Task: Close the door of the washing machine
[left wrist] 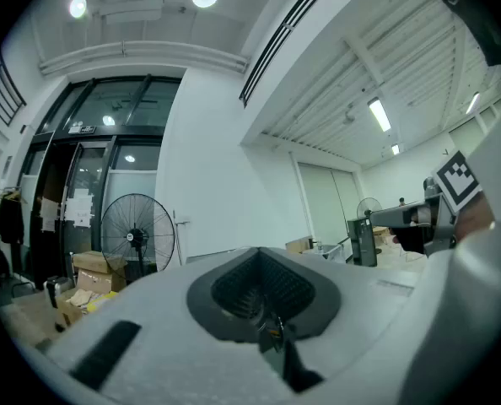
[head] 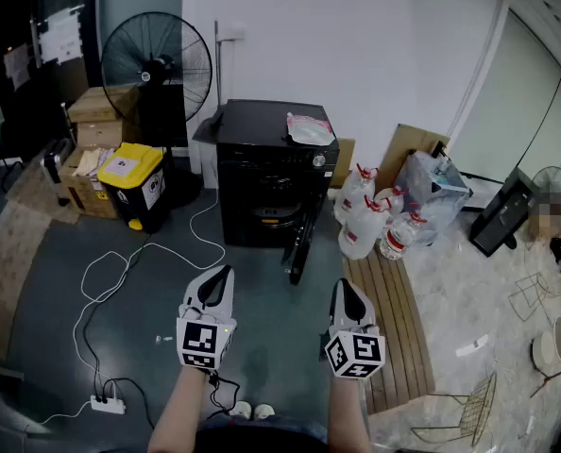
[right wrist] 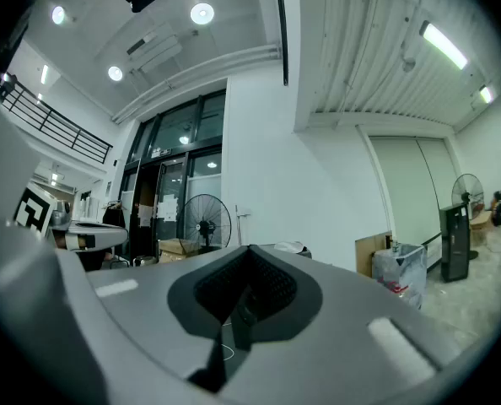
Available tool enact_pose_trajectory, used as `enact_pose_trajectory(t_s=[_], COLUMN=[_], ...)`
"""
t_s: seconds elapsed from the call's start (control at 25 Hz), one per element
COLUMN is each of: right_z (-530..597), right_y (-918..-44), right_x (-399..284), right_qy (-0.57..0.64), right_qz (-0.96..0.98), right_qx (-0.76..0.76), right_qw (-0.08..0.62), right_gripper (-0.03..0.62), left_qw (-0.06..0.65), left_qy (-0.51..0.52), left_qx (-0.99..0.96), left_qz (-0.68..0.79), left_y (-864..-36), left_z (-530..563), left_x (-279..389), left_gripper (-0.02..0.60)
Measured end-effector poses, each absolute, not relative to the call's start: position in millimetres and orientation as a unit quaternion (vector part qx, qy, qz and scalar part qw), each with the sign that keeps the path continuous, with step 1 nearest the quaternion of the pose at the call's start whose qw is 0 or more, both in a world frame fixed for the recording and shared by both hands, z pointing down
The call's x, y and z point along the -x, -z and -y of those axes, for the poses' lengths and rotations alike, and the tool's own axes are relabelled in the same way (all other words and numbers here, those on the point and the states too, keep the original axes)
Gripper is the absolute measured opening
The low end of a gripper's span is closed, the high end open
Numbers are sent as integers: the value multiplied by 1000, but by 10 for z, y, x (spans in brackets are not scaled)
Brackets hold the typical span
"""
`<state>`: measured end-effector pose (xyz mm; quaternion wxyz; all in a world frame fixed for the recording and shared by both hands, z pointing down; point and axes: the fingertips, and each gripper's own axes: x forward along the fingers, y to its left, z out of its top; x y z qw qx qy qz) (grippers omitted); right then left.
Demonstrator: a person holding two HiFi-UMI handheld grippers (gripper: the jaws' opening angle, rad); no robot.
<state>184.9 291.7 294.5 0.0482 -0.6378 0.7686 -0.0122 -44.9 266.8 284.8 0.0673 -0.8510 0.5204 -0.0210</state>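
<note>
The black washing machine stands against the white wall, straight ahead in the head view. Its door hangs open, swung out to the right of the dark drum opening. A clear plastic pouch lies on its top. My left gripper and right gripper are held side by side well short of the machine, both pointing level towards it. Each has its jaws closed together with nothing between them. In the left gripper view the left gripper fills the lower half, as the right gripper does in the right gripper view.
A black standing fan, cardboard boxes and a yellow bin stand left of the machine. A white cable loops across the floor to a power strip. Large water bottles and a wooden slatted platform lie on the right.
</note>
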Motion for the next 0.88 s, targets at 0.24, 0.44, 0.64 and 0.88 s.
enact_pose_trajectory(t_s=[0.24, 0.44, 0.64, 0.88], right_z=[-2903, -2899, -2869, -2888], right_y=[-2938, -2967, -2989, -3067], right_x=[-1817, -1814, -1794, -1740], right_qy=[13, 15, 18, 21], right_qz=[-769, -769, -769, -773], right_qx=[637, 637, 637, 632], right_qw=[48, 47, 45, 44], right_gripper=[11, 11, 11, 12], left_qw=[65, 62, 59, 56], left_qy=[21, 22, 26, 28], left_qx=[853, 853, 854, 853], left_qz=[-517, -517, -517, -518], left_y=[-2849, -2887, -2906, -2951], left_z=[-2651, -2638, -2605, -2627], left_x=[435, 436, 446, 478], left_gripper=[8, 8, 8, 8])
